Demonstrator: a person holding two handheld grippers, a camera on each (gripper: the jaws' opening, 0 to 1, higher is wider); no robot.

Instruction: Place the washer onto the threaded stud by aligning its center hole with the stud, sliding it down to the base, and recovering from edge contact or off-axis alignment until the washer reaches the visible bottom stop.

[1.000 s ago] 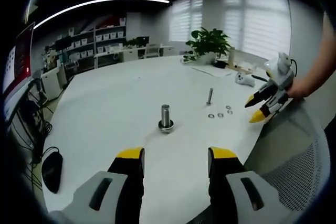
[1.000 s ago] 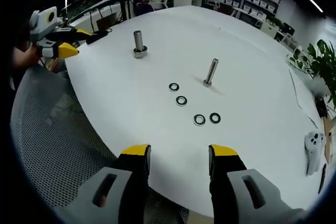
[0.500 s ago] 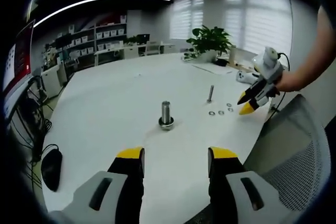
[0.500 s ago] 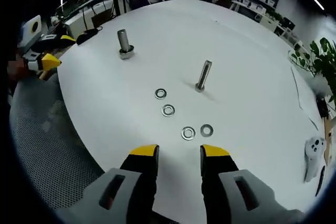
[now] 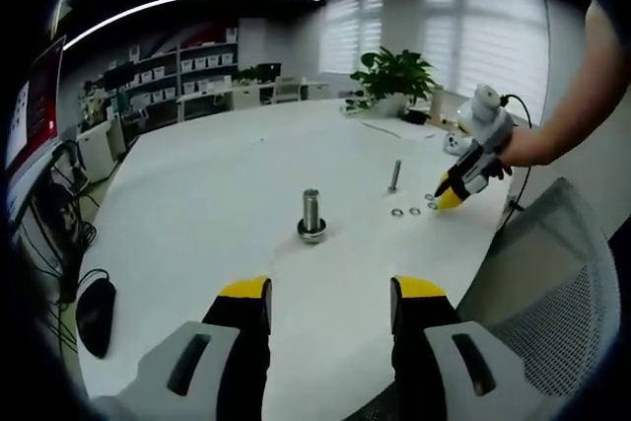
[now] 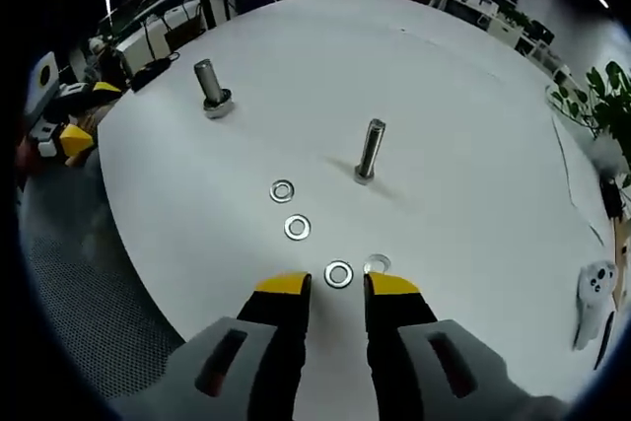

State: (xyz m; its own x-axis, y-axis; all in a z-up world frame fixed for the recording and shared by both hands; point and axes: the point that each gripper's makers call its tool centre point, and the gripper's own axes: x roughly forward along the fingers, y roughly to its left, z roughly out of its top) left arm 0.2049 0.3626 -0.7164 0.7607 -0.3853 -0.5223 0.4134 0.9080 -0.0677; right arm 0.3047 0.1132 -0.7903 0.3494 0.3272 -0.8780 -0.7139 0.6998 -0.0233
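In the right gripper view, the right gripper [image 6: 333, 288] is poised low over the white table [image 6: 473, 125] with its yellow-tipped jaws narrowed but parted and holding nothing; the nearest washer [image 6: 338, 273] lies flat just beyond the gap, at about twelve o'clock from the tips, so the coming move looks like a short straight descent onto it. A second washer [image 6: 377, 264] sits just beside it at one o'clock, partly hidden by the right jaw tip. Farther out at eleven o'clock lie a third washer [image 6: 297, 228] and a fourth washer [image 6: 282, 190], making four in all. Beyond them, at twelve to one o'clock, the slim threaded stud [image 6: 369, 152] stands upright, its long axis vertical and bare of any washer. Farthest, at ten o'clock, stands a stout bolt [image 6: 210, 87], so two upright studs in all. The left gripper [image 5: 330, 291] hovers well apart near the table edge, jaws spread wide and empty; the right one is clearly nearer the washers.
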